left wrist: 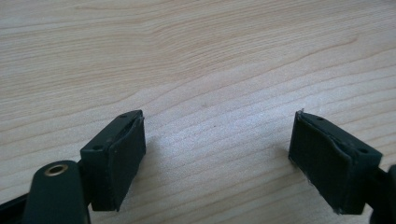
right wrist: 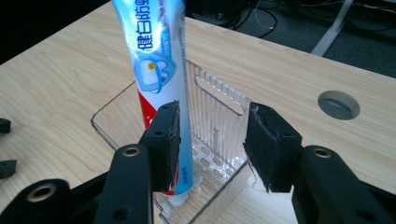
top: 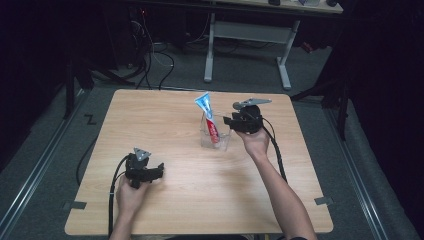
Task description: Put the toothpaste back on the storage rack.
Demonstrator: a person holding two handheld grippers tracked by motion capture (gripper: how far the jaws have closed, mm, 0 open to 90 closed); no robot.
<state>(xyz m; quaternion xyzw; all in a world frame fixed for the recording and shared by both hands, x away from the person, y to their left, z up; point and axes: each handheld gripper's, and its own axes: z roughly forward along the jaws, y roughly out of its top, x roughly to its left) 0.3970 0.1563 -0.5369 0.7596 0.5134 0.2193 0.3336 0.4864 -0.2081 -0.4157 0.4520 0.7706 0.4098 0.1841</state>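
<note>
Toothpaste tube standing cap-down in the clear bin near the desk's far edge; right gripper, half-open, apparently releasing it: withdraw straight. Left gripper resting open.

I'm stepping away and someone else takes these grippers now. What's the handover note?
Left gripper: open, holding nothing, low over bare table.
Right gripper: jaws apart above the clear bin; one pad sits beside the toothpaste tube, and no squeeze is visible.
Things: the tube stands cap-down inside the bin, leaning against its wall, near the table's middle.
Done: tube is in the bin.
Left: probably just draw the right gripper clear.
</note>
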